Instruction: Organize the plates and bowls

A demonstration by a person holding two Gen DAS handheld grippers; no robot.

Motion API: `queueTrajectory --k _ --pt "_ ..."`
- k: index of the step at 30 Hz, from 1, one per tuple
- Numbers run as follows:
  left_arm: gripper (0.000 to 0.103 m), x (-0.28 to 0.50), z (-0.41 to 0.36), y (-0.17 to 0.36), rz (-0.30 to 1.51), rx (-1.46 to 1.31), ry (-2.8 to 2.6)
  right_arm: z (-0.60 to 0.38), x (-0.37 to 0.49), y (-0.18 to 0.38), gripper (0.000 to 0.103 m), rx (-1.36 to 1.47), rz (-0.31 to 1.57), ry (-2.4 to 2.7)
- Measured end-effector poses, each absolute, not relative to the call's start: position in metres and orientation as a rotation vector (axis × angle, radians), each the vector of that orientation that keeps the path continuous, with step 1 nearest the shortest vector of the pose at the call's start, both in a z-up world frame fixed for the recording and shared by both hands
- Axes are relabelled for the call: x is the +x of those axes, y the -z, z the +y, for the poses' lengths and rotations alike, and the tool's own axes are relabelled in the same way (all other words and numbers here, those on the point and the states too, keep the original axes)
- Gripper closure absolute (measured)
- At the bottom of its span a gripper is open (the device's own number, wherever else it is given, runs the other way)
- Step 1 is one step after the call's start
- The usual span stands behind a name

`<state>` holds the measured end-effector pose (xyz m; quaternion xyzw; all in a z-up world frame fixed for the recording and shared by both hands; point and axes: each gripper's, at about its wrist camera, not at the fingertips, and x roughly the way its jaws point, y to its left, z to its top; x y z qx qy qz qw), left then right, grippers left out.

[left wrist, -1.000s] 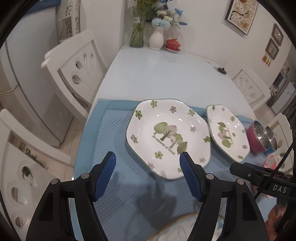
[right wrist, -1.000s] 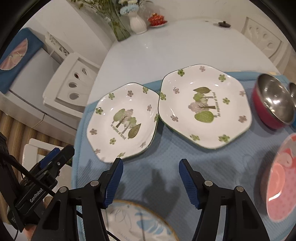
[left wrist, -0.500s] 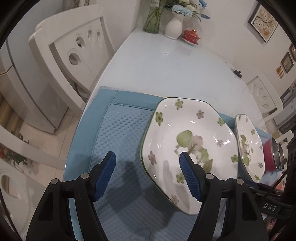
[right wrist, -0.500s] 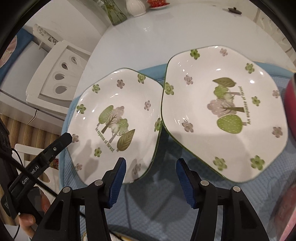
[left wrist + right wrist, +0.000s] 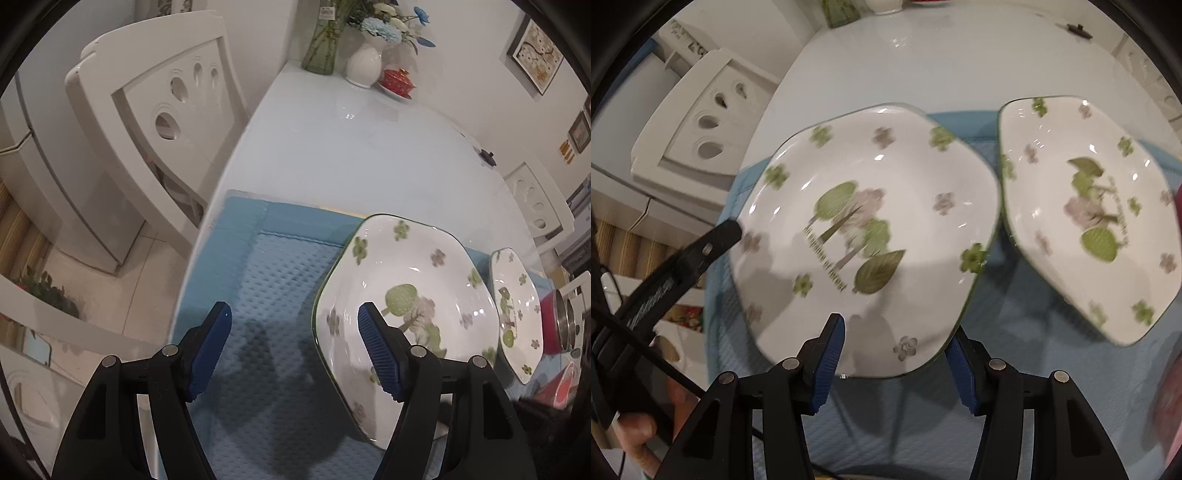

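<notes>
Both wrist views, one moment. Blue mat (image 5: 273,258) covers the near end of a pale glossy table (image 5: 351,147); two white hexagonal plates w/ green-tree print lie on it side by side.

Left plate (image 5: 864,221) sits toward the mat's left edge, its far rim reaching the mat's far edge; right plate (image 5: 1089,218) lies just beside it, rims near each other, contact not certain.

Left gripper (image 5: 295,347): jaws open, straddling the left plate's left rim; right blue pad (image 5: 376,354) is over the plate's inside, left pad (image 5: 210,350) over bare mat; neither pad is seen pressing the plate. In the right wrist view its black finger (image 5: 720,240) shows at the same rim.

Right gripper (image 5: 894,354): jaws partly open, just been closing, now set at the left plate's near rim; the rim lies between the pads, left pad (image 5: 827,362) in front of it, right pad (image 5: 964,369) partly hidden behind the plate's edge; no firm grip visible.

Red bowl w/ steel lining (image 5: 554,325) stands by the mat's right edge, beyond the right plate. At the table's far end: glass vase (image 5: 321,44), white vase w/ flowers (image 5: 364,62), red lidded dish (image 5: 399,79). White chair (image 5: 159,110) beside the table's left edge.
</notes>
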<state>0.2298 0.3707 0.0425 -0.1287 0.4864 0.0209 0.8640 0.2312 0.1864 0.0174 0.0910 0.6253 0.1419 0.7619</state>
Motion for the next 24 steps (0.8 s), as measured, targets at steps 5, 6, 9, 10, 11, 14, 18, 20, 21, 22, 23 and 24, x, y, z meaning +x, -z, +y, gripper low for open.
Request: queueTrajectory --k 5,6,9,10,11,14,18,20,21,22,23,24 --pt "0.034 0.235 0.372 -0.04 1.026 -0.264 -0.021 0.179 0.224 -0.015 0.05 0.274 1.37 -0.38" --pt "0.034 0.237 0.371 -0.038 1.028 -0.264 -0.009 0.169 0.226 -0.013 0.05 0.294 1.37 -0.358" --pt "0.034 0.243 0.366 -0.034 1.037 -0.255 0.036 0.143 0.236 -0.008 0.049 0.346 1.357 -0.3" --pt "0.034 0.245 0.363 -0.032 1.041 -0.25 0.054 0.137 0.241 -0.005 0.049 0.354 1.362 -0.294" --pt "0.035 0.246 0.36 -0.031 1.045 -0.247 0.065 0.134 0.244 -0.003 0.05 0.362 1.362 -0.296" --pt "0.051 0.252 0.355 -0.023 1.061 -0.255 0.114 0.129 0.252 -0.001 0.051 0.378 1.328 -0.338" --pt "0.075 0.258 0.354 -0.014 1.058 -0.261 0.122 0.137 0.255 -0.001 0.067 0.321 1.278 -0.369" --pt "0.078 0.258 0.357 -0.014 1.043 -0.284 0.13 0.145 0.257 -0.002 0.069 0.258 1.262 -0.383" --pt "0.078 0.258 0.359 -0.014 1.036 -0.289 0.138 0.147 0.258 -0.003 0.069 0.223 1.251 -0.391" --pt "0.079 0.255 0.36 -0.013 1.033 -0.286 0.145 0.152 0.258 -0.003 0.069 0.182 1.238 -0.401" --pt "0.079 0.253 0.36 -0.014 1.027 -0.27 0.153 0.155 0.256 -0.004 0.07 0.137 1.226 -0.412" --pt "0.079 0.25 0.359 -0.015 1.021 -0.247 0.157 0.158 0.257 -0.005 0.07 0.106 1.216 -0.421"
